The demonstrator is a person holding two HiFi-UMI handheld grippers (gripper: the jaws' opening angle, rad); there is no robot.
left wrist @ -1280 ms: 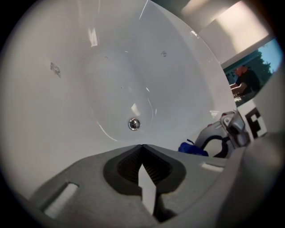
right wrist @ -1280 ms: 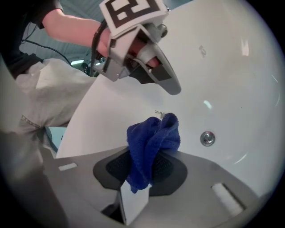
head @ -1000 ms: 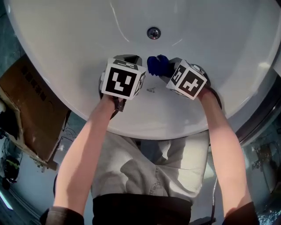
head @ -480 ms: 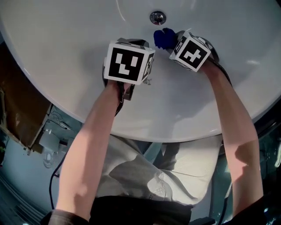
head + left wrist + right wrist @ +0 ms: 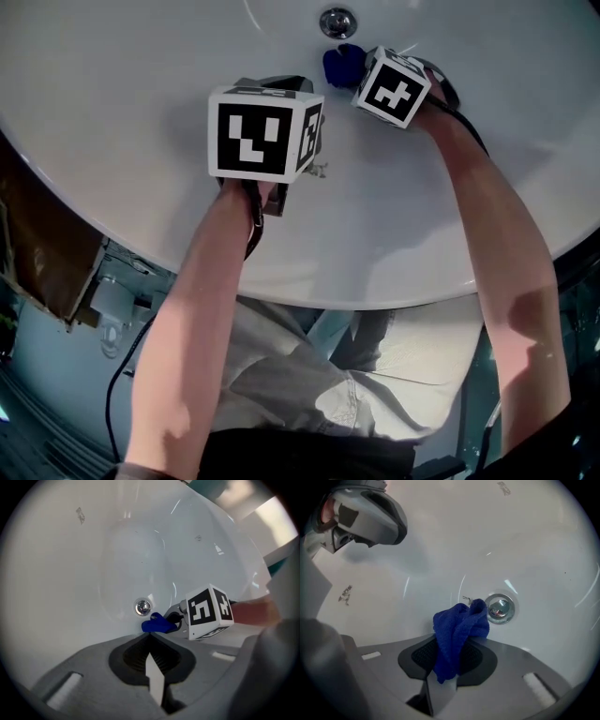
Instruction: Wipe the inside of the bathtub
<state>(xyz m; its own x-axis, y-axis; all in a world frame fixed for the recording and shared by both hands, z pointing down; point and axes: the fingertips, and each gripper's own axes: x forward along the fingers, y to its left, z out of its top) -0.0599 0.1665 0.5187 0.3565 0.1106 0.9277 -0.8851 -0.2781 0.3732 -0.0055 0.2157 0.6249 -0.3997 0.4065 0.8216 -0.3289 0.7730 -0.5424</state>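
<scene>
Nearest you, the rounded rim of the white glossy bathtub runs across at 6 o'clock in the head view, w/ your knees just below it. A bit further in, your left gripper, grey w/ a black-and-white marker cube, hangs over the tub wall. Its jaws are pressed together w/ nothing btwn them, so it's idle. A small dark scuff mark sits on the wall at that cube's 4 o'clock.

Further in, your right gripper is clenched on the bunched dark-blue terry cloth, which pokes out past the jaw tips. The cloth's end sits just beside the round chrome drain, at the drain's 6 o'clock. I can't tell if it actually presses on the tub.

Step in hand, as I read it: wiping the bottom round the drain. Nxt move calls for pushing the cloth flat onto the surface and sweeping arcs round the drain, then up the walls. The wad is narrow, so the contact patch is prob. small; keep the hard jaw tips off the finish.

In the way: the left gripper, at 8 o'clock of the right one, could block a sweep toward you, so shift it aside. Outside the tub at 8 o'clock, a brown cardboard box and a black cable are well apart from the work.
</scene>
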